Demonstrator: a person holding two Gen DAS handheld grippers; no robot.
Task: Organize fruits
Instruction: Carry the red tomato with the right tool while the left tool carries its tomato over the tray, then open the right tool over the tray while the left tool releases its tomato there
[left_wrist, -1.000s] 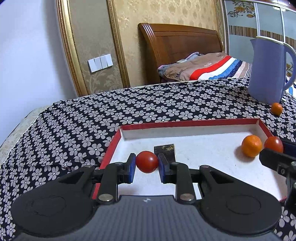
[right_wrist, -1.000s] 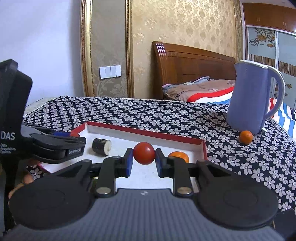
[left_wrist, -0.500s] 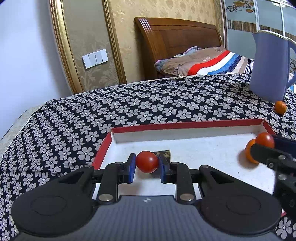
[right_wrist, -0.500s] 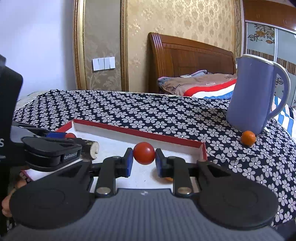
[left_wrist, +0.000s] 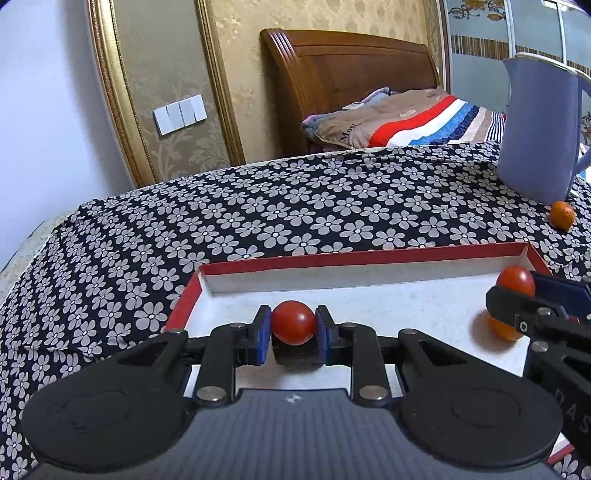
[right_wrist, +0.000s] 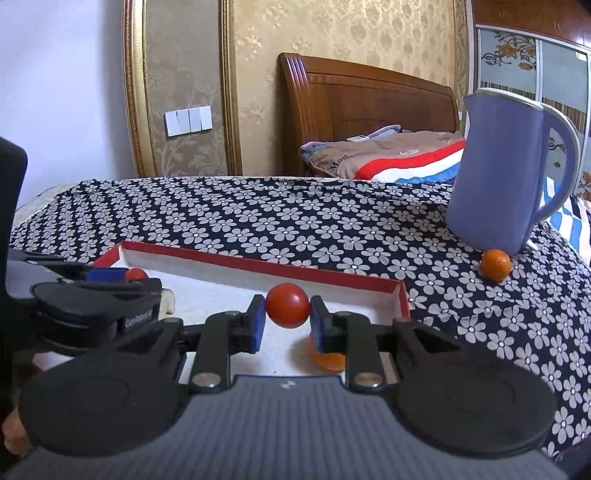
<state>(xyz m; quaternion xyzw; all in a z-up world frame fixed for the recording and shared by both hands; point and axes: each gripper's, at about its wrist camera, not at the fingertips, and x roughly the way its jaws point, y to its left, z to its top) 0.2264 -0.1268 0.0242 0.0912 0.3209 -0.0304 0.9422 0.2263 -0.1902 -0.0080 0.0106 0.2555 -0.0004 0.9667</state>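
My left gripper (left_wrist: 293, 328) is shut on a red tomato (left_wrist: 294, 322) and holds it over the near left part of a red-rimmed white tray (left_wrist: 369, 254). My right gripper (right_wrist: 287, 318) is shut on a second red tomato (right_wrist: 287, 305) above the tray's right end (right_wrist: 400, 295). An orange (right_wrist: 327, 357) lies in the tray under the right gripper, partly hidden; it also shows in the left wrist view (left_wrist: 502, 328). Each gripper appears in the other's view, the right one (left_wrist: 532, 306) and the left one (right_wrist: 110, 291).
A blue jug (right_wrist: 506, 170) stands on the flowered cloth (right_wrist: 295, 229) at the far right, with a loose orange (right_wrist: 495, 264) at its foot. A dark cut stub (left_wrist: 295, 354) lies in the tray under the left gripper. A bed headboard (right_wrist: 362, 110) is behind.
Both grippers have pulled back and risen a little with their tomatoes. The stub and the orange now sit lower in view, partly hidden behind the fingers.
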